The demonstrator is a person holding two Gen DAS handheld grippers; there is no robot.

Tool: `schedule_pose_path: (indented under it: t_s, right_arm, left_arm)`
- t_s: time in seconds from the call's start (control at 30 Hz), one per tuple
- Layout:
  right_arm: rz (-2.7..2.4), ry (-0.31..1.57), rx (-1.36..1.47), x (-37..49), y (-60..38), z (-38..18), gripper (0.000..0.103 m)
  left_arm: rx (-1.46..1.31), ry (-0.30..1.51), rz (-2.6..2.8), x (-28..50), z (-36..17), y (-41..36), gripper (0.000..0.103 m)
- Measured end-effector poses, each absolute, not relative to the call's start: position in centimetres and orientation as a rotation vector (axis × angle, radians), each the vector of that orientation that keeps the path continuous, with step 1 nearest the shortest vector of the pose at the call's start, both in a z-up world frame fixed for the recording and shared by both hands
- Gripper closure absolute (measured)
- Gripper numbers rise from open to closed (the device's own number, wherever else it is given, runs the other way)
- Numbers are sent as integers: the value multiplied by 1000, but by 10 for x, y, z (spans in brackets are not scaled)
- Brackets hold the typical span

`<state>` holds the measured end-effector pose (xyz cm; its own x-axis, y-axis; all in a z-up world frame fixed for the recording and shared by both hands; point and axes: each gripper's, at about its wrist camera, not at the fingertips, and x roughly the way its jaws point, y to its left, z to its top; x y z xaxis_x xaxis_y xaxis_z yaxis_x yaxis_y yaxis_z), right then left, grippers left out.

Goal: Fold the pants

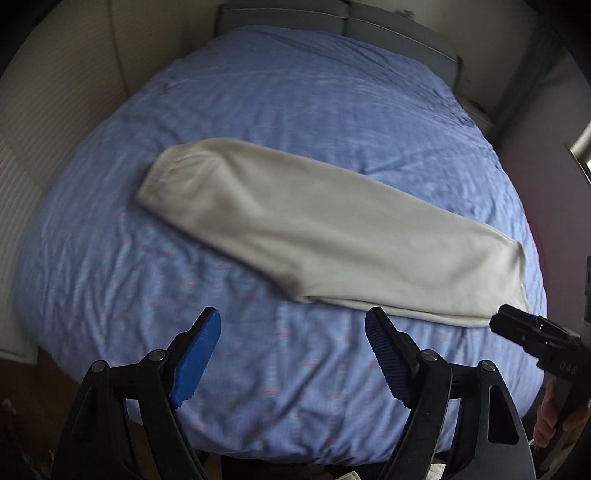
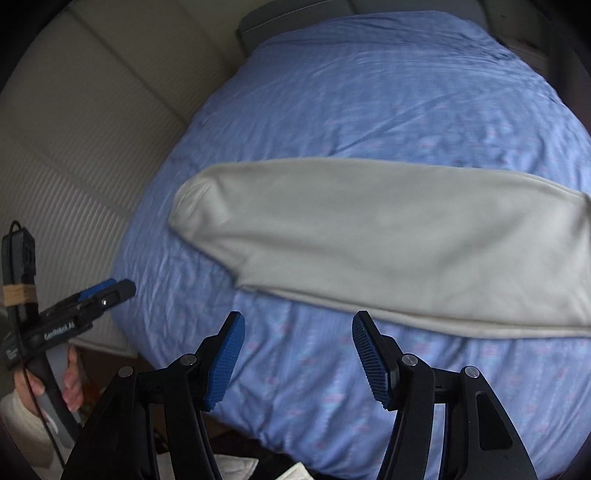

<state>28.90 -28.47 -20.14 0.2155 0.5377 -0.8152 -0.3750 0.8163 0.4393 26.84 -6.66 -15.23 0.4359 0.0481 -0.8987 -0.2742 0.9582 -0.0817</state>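
Observation:
Off-white pants [image 1: 314,229] lie flat on the blue bed cover [image 1: 258,110], folded lengthwise into one long strip, waistband at the left, leg ends at the right. They also show in the right wrist view [image 2: 388,236]. My left gripper [image 1: 293,325] is open and empty, hovering above the cover just in front of the pants' near edge. My right gripper [image 2: 299,328] is open and empty, also just short of the near edge. The right gripper shows at the right edge of the left wrist view [image 1: 496,319]. The left gripper shows at the left of the right wrist view [image 2: 127,286].
The bed fills both views, with a grey headboard [image 1: 332,18] at the far end. A white ribbed wall panel [image 1: 37,147] runs along the bed's left side. The cover's near edge [image 1: 277,450] drops off below the grippers.

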Motion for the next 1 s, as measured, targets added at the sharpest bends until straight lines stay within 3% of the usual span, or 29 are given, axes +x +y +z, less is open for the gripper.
schedule_pose_path:
  t_s: [0.33,0.63,1.0]
  right_arm:
    - [621,1274,149,280,-166,-246,42]
    - [659,1362,70,307,-105,-311,42]
    - [693,1429,-78,339,-85,-369,42]
  left_arm:
    - [-36,1166,100,250,-187,20,21]
    - [-229,1188,152,244,-234,62,20]
    - [-437,1185,271,229,-268,58,20]
